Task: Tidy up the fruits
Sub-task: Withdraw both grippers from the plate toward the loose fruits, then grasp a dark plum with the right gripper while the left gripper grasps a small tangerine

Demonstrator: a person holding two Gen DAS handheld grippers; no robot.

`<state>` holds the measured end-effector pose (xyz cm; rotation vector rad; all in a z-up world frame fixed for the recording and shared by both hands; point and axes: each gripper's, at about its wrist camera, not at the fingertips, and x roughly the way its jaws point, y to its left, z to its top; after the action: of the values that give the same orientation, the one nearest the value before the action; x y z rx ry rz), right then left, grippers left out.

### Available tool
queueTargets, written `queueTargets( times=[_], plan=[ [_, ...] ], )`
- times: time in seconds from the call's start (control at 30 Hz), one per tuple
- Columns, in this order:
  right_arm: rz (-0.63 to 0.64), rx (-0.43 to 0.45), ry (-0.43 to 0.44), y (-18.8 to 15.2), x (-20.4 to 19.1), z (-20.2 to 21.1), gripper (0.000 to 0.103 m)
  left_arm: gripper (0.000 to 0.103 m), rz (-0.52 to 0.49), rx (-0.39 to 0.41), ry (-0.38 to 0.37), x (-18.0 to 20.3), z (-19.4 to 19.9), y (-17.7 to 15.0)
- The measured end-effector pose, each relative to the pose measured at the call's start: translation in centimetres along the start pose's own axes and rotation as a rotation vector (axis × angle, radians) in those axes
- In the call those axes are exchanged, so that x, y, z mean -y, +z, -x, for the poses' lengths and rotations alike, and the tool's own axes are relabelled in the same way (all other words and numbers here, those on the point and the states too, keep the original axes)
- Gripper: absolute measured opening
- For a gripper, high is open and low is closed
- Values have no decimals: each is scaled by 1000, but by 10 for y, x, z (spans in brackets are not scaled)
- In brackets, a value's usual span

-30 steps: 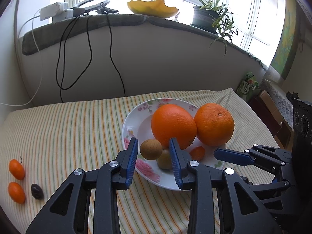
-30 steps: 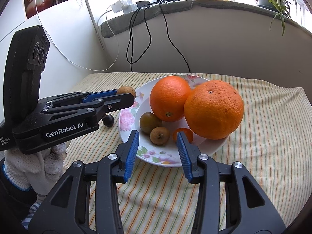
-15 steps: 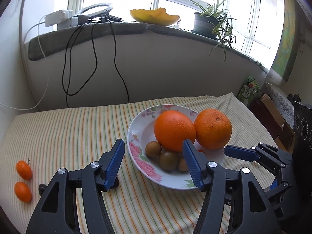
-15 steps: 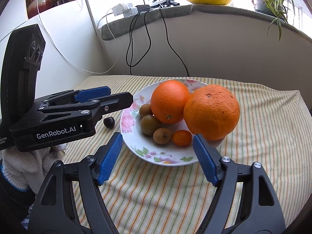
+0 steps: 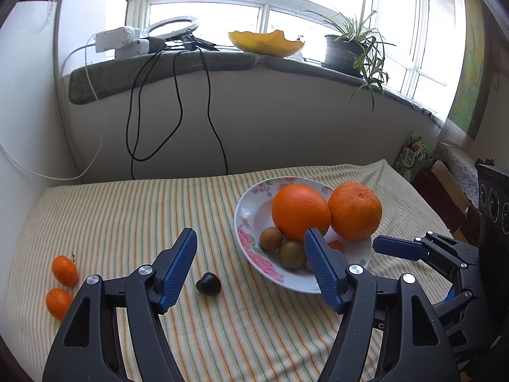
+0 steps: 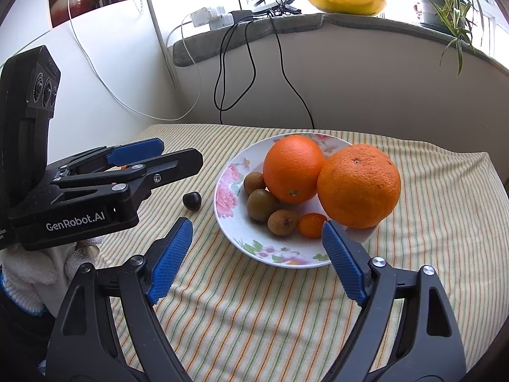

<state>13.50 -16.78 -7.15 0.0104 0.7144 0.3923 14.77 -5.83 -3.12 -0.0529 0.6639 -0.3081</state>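
Note:
A flowered plate (image 5: 238, 222) (image 6: 280, 254) on the striped cloth holds two big oranges (image 6: 292, 168), three small brown fruits (image 6: 262, 203) and a kumquat (image 6: 311, 224). A dark cherry (image 5: 208, 283) (image 6: 192, 200) lies left of the plate. Two more kumquats (image 5: 64, 270) lie far left on the cloth. My left gripper (image 5: 249, 238) (image 6: 179, 156) hovers above the cherry and the plate's near rim; its jaws are opening, with nothing between them. My right gripper (image 6: 257, 226) hangs over the plate's front edge, its jaws also opening and empty.
The table (image 6: 429, 222) backs onto a curved wall with dangling black cables (image 5: 178, 95). The sill above carries a power strip (image 5: 117, 39), a yellow dish (image 5: 265, 43) and a potted plant (image 5: 346, 52). A gloved hand (image 6: 28, 273) holds the left gripper.
Both grippers' jaws have spread wide. The left one let go of a brown fruit into the plate and drew back and up. The kumquat between the right jaws now lies free in the plate.

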Motion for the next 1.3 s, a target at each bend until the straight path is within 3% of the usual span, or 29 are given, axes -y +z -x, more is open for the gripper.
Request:
queueTargets(
  times=[0.5,0.9,1.03,1.3],
  plan=[
    [57,-12,62,2,-47,-15,86,70,102,33,103,-65,36,-26],
    [134,-60,137,3,-91,-45,86,69,189,-20,200,-127,55,-71],
    [161,-83,171,5,-107,-59,86,61,212,-40,213,-144,57,-79],
    [210,-134,242,15,-142,-92,68,49,286,-65,177,-170,48,-80]
  ],
)
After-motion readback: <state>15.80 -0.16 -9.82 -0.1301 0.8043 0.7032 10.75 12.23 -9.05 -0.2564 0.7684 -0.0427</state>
